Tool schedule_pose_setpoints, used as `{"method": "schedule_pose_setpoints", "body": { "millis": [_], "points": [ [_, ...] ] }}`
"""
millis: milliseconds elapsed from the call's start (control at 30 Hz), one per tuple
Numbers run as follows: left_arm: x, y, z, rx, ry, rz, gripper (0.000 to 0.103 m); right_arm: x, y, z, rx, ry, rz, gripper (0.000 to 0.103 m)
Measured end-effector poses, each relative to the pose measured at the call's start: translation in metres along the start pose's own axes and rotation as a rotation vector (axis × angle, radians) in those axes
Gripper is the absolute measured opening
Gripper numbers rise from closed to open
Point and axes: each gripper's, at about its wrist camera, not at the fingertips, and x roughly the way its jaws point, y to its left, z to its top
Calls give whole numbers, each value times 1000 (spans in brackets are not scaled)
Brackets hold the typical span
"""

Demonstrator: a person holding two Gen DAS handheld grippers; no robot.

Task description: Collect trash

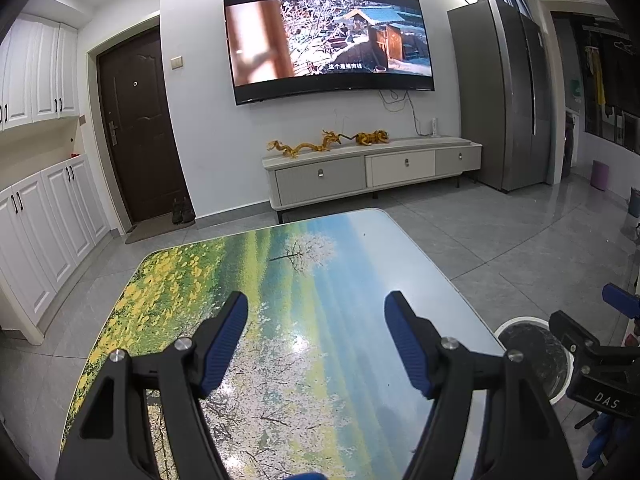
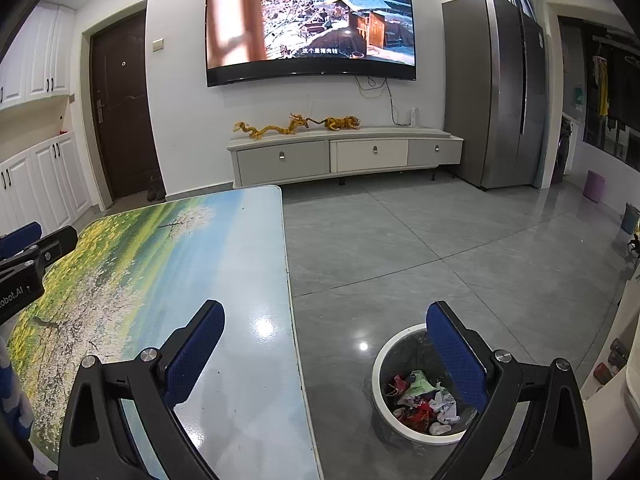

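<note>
Glossy printed surface (image 2: 248,280) bare of litter; crumpled wrappers (image 2: 420,400) lie in the round bin (image 2: 378,364) on the tiled floor.
Left gripper (image 1: 316,316) and right gripper (image 2: 324,332) both hold their ribbed blue fingers (image 2: 196,352) spread wide and empty. Collection appears finished; any next move calls for finding stray litter.

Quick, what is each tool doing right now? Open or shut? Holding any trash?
Left tool: open, holding nothing.
Right tool: open, holding nothing.
</note>
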Motion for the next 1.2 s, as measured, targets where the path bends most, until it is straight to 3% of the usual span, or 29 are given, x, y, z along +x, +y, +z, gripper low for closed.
{"method": "schedule_pose_setpoints", "body": {
  "millis": [1200],
  "points": [
    [-21, 1, 7, -22, -33, -37, 70, -11, 1, 5, -20, -27, -13, 99]
  ]
}}
